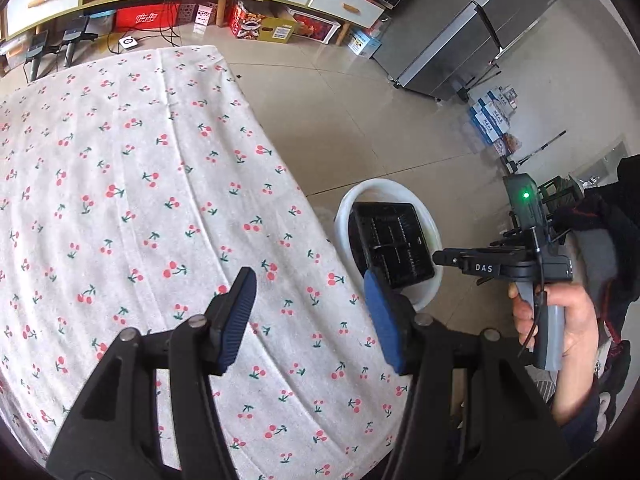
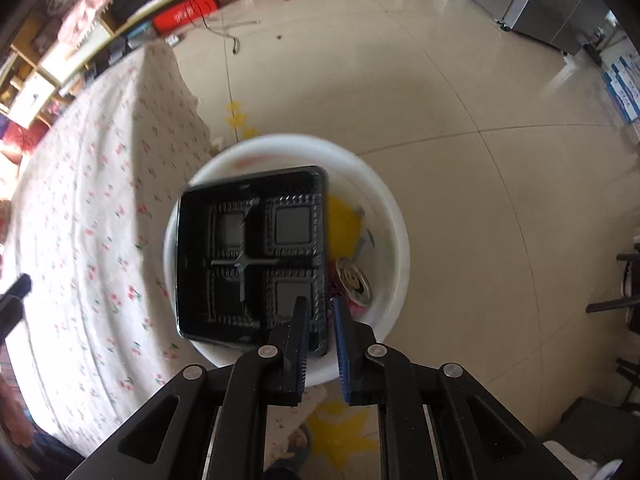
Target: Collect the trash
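Note:
A black four-compartment plastic tray (image 2: 248, 256) lies tilted in a white round bin (image 2: 394, 208) on the floor beside the table. Under it I see a yellow scrap (image 2: 342, 224) and a round can (image 2: 354, 280). My right gripper (image 2: 319, 304) points down over the bin. Its jaws stand a little apart, with the tray's right rim between them and no pad pressing on it. In the left wrist view, the tray (image 1: 392, 240) sits in the bin (image 1: 384, 188), and the right gripper (image 1: 438, 258) hangs above it. My left gripper (image 1: 310, 280) is open and empty over the cherry-print tablecloth (image 1: 140, 200).
The table's edge (image 2: 80, 220) runs close to the bin's left side. A person's hand (image 1: 560, 320) holds the right gripper's handle. A low cabinet with boxes (image 1: 260, 24) lines the far wall, and a grey metal unit (image 1: 472, 40) stands at the right. Tiled floor (image 2: 460, 120) lies beyond the bin.

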The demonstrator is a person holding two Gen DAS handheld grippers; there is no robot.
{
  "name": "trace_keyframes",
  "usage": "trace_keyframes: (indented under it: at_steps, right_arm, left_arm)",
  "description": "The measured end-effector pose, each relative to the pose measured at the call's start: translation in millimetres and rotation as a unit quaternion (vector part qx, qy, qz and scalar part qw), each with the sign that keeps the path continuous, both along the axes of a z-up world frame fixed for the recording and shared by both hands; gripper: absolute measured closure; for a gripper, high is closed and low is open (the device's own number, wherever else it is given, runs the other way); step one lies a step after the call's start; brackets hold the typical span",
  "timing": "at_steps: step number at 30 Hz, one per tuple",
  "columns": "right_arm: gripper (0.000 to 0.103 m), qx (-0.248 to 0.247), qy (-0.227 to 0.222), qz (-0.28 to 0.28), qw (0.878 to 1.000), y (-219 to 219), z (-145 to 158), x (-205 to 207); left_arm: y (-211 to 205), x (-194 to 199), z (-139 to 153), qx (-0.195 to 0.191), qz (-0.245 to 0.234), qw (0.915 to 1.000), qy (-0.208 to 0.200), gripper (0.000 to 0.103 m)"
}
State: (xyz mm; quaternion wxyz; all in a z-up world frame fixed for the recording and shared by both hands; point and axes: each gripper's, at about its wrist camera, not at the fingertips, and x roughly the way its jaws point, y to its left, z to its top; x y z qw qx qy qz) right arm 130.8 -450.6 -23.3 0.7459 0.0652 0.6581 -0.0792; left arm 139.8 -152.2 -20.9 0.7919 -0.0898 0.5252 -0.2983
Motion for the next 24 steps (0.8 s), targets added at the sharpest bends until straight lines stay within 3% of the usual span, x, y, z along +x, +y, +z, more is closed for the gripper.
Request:
trace_keyframes:
  at_steps: [5,8,10,11,13,16,18,21,24]
  right_arm:
    - [0.075,-0.011,-0.015,-0.022,1.000,-10,10,-6]
    - [0.075,-0.002,-0.043,-0.024,0.999,-4,29,-10]
    - [0.071,0.009,-0.073,-0.020,0.997,7,50,-12]
    - [0.063,0.014,-0.090,-0.019,0.996,14,61,-16]
    - [0.052,0.019,-0.123,-0.021,0.992,30,81,-27]
    - [0.044,0.030,-0.169,-0.019,0.985,58,106,-54]
    - [0.042,0.037,-0.187,-0.016,0.982,74,117,-70]
    - [0.041,0.047,-0.218,-0.012,0.975,103,131,-99]
    - [0.031,0.051,-0.246,-0.007,0.968,127,132,-126]
  left_arm:
    - [12,-4,11,-0.007,-0.002,0.9999,-0.010,0.046]
    - [20,-6,16,-0.012,0.007,0.9999,-0.009,0.045]
    - [20,-11,20,0.003,0.020,0.9997,-0.013,0.041]
    - [20,-16,22,0.016,0.026,0.9994,-0.016,0.037]
    - [21,-27,28,0.045,0.042,0.9977,-0.027,0.036]
    - [31,-46,42,0.065,0.067,0.9944,-0.050,0.035]
    - [41,-62,53,0.073,0.082,0.9915,-0.069,0.021]
    - [53,-85,62,0.090,0.110,0.9863,-0.083,0.018]
    - [65,-107,64,0.096,0.119,0.9846,-0.086,0.014]
